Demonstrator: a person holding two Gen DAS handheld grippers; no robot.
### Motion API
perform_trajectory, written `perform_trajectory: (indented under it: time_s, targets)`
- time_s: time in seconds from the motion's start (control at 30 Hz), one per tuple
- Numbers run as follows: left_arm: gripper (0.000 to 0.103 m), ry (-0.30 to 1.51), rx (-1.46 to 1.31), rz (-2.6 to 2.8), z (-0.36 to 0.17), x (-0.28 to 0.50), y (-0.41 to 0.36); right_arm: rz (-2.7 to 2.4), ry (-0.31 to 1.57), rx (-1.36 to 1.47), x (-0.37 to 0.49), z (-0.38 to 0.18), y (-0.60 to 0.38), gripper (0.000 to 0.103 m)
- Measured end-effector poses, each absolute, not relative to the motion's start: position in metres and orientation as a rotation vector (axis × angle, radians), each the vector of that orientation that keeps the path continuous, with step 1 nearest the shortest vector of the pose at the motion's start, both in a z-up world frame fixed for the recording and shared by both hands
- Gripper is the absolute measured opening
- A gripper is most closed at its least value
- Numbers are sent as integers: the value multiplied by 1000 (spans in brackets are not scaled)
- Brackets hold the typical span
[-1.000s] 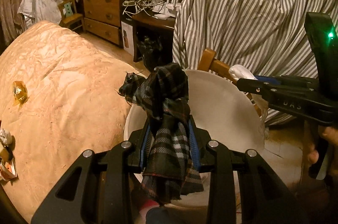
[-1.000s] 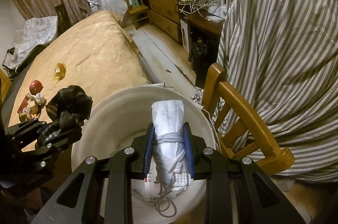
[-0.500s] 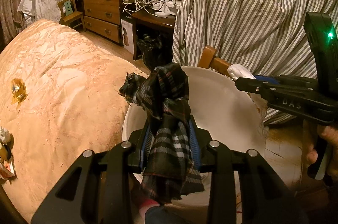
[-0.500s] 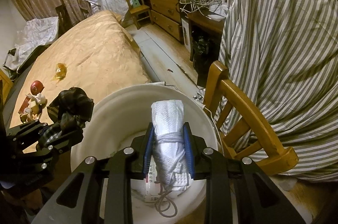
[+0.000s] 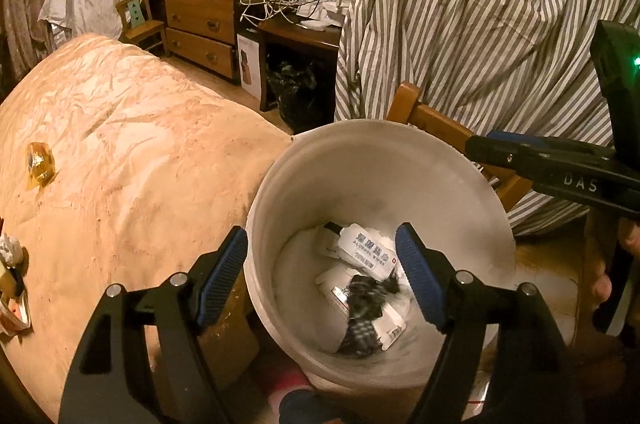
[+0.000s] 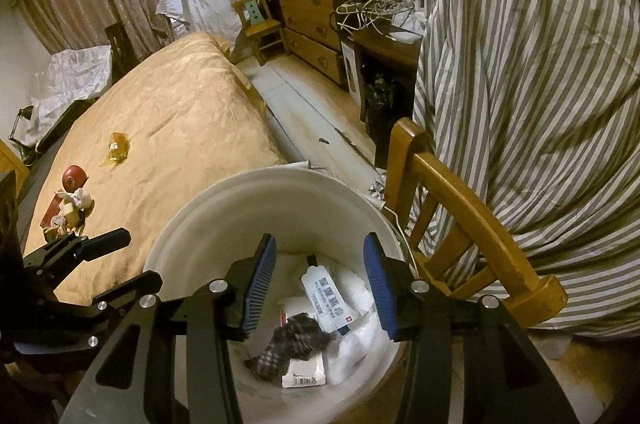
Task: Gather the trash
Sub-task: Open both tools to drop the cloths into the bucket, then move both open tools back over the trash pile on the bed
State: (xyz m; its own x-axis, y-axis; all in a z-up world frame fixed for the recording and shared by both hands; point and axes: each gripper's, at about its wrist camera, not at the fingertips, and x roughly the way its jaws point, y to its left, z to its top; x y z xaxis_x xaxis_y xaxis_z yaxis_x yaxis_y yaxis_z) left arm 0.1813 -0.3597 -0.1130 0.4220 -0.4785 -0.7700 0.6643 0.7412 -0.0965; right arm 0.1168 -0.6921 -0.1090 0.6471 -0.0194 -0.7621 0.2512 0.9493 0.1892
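Lying in the bucket point(image 5: 472, 184), plaid cloth point(image 5: 362, 312) sits below both grippers' spread, empty fingers point(image 6: 260, 284).

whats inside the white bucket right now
In the white bucket: a plaid cloth, an alcohol wipes packet, white wadding and a barcoded packet. Anything underneath them is covered.
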Motion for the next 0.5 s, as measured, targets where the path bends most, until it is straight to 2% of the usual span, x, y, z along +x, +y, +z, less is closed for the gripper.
perform_trajectory:
  time_s: [0.23, 0.5]
  targets:
    - [73, 879, 232, -717, -113, 182, -355, -151, 860, 292, 117, -113, -687, 48]
    - [73, 879, 214, -688, -114, 183, -328, -97, 822, 276, 117, -103, -662, 54]
